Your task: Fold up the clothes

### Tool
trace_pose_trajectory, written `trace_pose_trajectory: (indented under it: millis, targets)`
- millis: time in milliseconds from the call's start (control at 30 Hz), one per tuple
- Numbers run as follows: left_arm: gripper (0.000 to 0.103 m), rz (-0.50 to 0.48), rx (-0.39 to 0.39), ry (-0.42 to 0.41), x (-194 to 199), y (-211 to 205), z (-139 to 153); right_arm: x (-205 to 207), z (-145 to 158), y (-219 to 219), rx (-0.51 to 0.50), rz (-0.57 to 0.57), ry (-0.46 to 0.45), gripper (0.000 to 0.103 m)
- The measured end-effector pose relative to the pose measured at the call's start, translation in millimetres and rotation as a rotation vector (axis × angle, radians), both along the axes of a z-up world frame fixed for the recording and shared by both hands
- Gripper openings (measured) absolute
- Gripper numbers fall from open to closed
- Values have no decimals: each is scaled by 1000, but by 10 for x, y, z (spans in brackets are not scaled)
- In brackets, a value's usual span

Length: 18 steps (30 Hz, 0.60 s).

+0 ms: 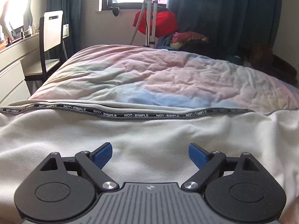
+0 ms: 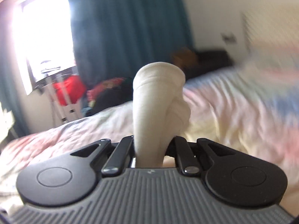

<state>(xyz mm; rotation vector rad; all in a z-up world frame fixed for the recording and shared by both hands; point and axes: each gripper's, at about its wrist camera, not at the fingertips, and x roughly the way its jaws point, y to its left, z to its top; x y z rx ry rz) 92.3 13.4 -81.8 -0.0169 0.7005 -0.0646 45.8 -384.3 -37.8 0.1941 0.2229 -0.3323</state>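
A white garment [image 1: 149, 136] lies spread on the bed, with a black "NOT-SIMPLE" printed band [image 1: 136, 114] along its far edge. My left gripper [image 1: 150, 154] hovers low over the garment, open and empty, blue pads [image 1: 103, 155] wide apart. My right gripper [image 2: 152, 141] is shut on a bunched fold of the white garment [image 2: 158, 100], which stands up between the fingers above the bed. The right wrist view is blurred by motion.
A pastel pink and blue duvet [image 1: 168, 74] covers the bed. A chair [image 1: 50, 43] and a desk [image 1: 13, 56] stand at the left. A tripod [image 1: 150, 18], a red bag [image 1: 158, 22] and a clothes pile [image 1: 188, 41] sit by the teal curtains [image 1: 224, 9].
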Motion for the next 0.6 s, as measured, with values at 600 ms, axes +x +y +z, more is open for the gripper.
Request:
trace_pose_trajectory:
  millis: [600]
  targets:
    - [91, 98, -133, -156, -266, 546, 614, -512, -1031, 2731, -815, 995, 181, 12]
